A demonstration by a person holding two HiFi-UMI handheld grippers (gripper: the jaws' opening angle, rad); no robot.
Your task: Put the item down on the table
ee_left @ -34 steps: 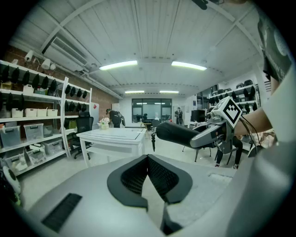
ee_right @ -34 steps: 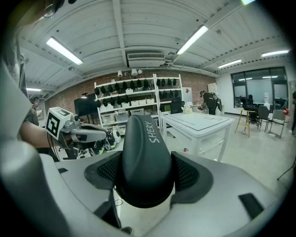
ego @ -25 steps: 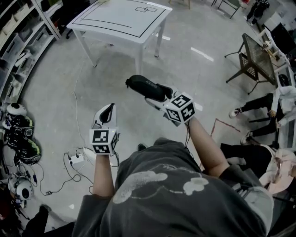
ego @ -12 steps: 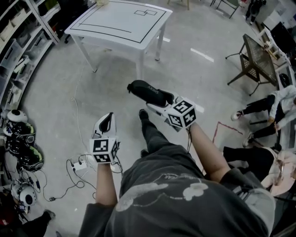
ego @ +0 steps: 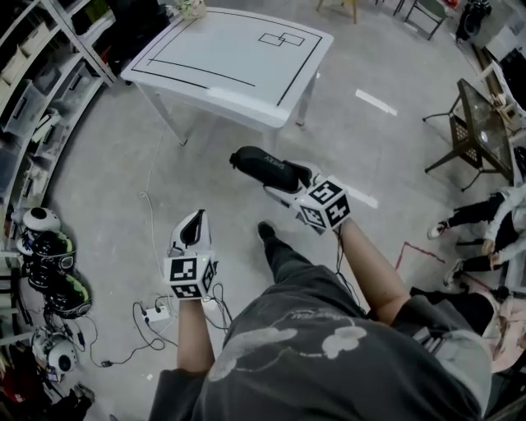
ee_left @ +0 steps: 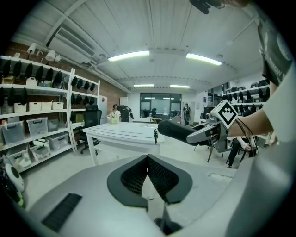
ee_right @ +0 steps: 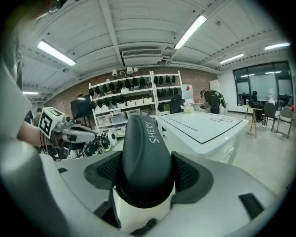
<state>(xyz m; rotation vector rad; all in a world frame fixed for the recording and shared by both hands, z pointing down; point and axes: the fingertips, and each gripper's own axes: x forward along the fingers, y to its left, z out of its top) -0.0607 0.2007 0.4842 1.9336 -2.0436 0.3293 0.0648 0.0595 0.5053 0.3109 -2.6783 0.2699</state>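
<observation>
A long black case (ego: 261, 165) with white lettering is clamped in my right gripper (ego: 281, 176), held out in the air above the floor. In the right gripper view the case (ee_right: 145, 152) fills the space between the two dark pads (ee_right: 188, 175), its end pointing ahead. The white table (ego: 234, 51) with black line markings stands ahead, a short way beyond the case. My left gripper (ego: 192, 224) hangs lower and to the left, shut with nothing in it; its pads (ee_left: 159, 178) meet at the tips. From the left gripper view the case (ee_left: 172, 131) shows off to the right.
Shelves (ego: 33, 90) with bins run along the left. Helmets (ego: 48, 247) lie on the floor beside them. A power strip (ego: 156, 312) with cables sits near my feet. A wire-frame table (ego: 478, 127) and seated people's legs (ego: 472, 218) are at the right. A small flower pot (ego: 193, 8) stands on the white table's far corner.
The person has walked forward, so the white table sits closer and more centred. Both grippers keep their pose, the right one still shut on the black case.
</observation>
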